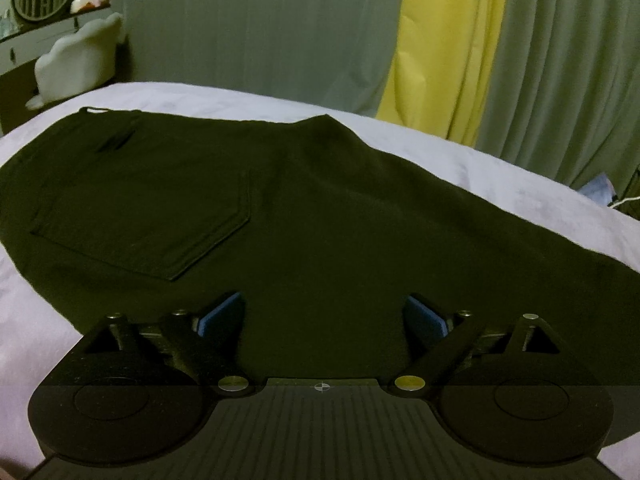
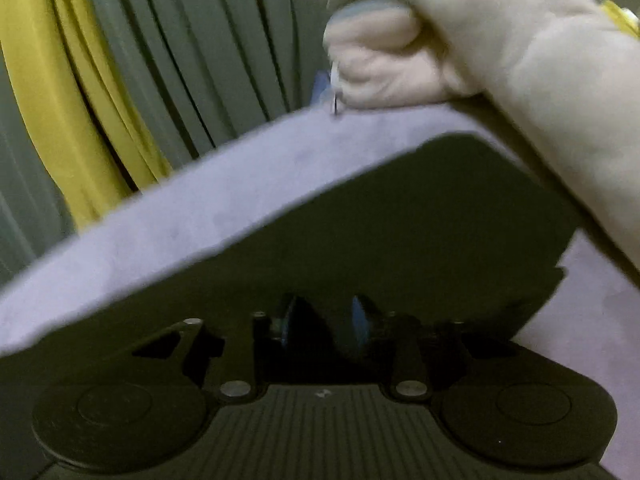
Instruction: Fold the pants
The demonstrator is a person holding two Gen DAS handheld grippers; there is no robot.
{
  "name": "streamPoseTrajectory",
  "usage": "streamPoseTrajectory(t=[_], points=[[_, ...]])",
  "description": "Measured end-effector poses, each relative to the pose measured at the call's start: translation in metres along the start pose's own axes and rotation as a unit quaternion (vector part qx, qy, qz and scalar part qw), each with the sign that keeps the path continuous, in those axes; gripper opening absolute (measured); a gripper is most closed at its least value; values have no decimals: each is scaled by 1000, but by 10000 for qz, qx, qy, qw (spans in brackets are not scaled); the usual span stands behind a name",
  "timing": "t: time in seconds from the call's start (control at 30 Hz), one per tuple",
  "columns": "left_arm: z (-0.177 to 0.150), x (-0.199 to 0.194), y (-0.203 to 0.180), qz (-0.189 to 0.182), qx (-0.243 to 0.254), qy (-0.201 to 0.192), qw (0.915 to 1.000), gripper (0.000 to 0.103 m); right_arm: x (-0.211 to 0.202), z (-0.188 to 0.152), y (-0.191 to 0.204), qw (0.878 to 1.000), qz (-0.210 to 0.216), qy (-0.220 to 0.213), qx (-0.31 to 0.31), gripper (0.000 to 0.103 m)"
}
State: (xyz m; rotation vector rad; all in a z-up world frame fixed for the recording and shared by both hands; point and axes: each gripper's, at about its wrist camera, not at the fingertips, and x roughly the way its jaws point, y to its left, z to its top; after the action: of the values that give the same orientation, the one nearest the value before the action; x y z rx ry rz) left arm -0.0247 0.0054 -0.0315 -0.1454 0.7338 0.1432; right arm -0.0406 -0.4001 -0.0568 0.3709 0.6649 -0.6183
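Dark pants (image 1: 280, 216) lie flat on a pale lilac bed sheet (image 1: 460, 160), waist at the left with a back pocket (image 1: 152, 220) facing up. My left gripper (image 1: 322, 316) is open just above the near edge of the pants, blue pads wide apart, holding nothing. In the right wrist view the leg end of the pants (image 2: 400, 220) lies on the sheet (image 2: 200, 208). My right gripper (image 2: 324, 320) is low over the fabric, its blue pads a narrow gap apart. The view is blurred and dark; whether it grips cloth is unclear.
Grey-green curtains (image 1: 260, 28) with a yellow panel (image 1: 444, 44) hang behind the bed. A white plush toy (image 1: 80, 64) and a shelf stand at the far left. A large white plush (image 2: 500, 40) lies on the bed's far right corner.
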Motion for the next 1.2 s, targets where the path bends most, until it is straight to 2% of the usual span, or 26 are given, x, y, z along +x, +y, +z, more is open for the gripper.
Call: streamPoseTrajectory(t=[0.1,0.17,0.2,0.3,0.4,0.47,0.53,0.6,0.67,0.77,0.87,1.03,1.07,1.1,1.13,1.17,1.2], points=[[0,3,-3,38,111,12,9999,96,10,11,7,9986,-401,-218,-269,54],[-1,4,-5,59,172,18,9998,97,13,16,0,9969,-668,-360,-190,59],[-1,4,-5,61,182,18,9998,97,14,19,-6,9961,-784,-399,-80,60],[-1,5,-5,48,167,16,9998,97,5,27,-22,9957,-749,-338,436,61],[-1,6,-6,62,203,14,9998,98,-23,20,-43,9927,-591,-353,988,73],[-1,6,-8,80,246,15,9997,99,-47,7,-65,9856,-463,-511,1546,77],[-1,6,-8,73,241,14,9997,99,-66,-10,-94,9716,-295,-497,2296,77],[-1,4,-6,45,200,-4,9998,99,-73,-28,-127,9477,-3,-268,3181,77],[-1,1,-3,-18,80,-49,10000,99,-71,-38,-150,9254,444,-154,3760,77],[0,-4,-1,-54,-83,-71,9999,99,-69,-38,-158,9198,796,-176,3837,77],[-2,-12,-1,-59,-125,-183,9997,99,-57,-40,-163,9093,1010,-136,4035,77],[-8,-17,-7,-101,-87,-158,9998,99,-29,-20,-156,9110,1248,-114,3930,77],[-10,-17,-8,-99,-84,-121,9998,99,-28,-17,-157,9109,1266,-115,3927,71],[-11,-16,-9,-98,-84,-88,9999,99,-27,-14,-157,9116,1251,-108,3916,44],[-12,-16,-10,-99,-80,-70,9999,99,-25,-12,-157,9119,1268,-52,3904,27],[-12,-16,-11,-107,-64,-67,9999,99,-23,-13,-157,9102,1337,17,3919,15],[-13,-16,-12,-119,-41,-71,9999,99,-23,-13,-157,9096,1361,-6,3926,16]])
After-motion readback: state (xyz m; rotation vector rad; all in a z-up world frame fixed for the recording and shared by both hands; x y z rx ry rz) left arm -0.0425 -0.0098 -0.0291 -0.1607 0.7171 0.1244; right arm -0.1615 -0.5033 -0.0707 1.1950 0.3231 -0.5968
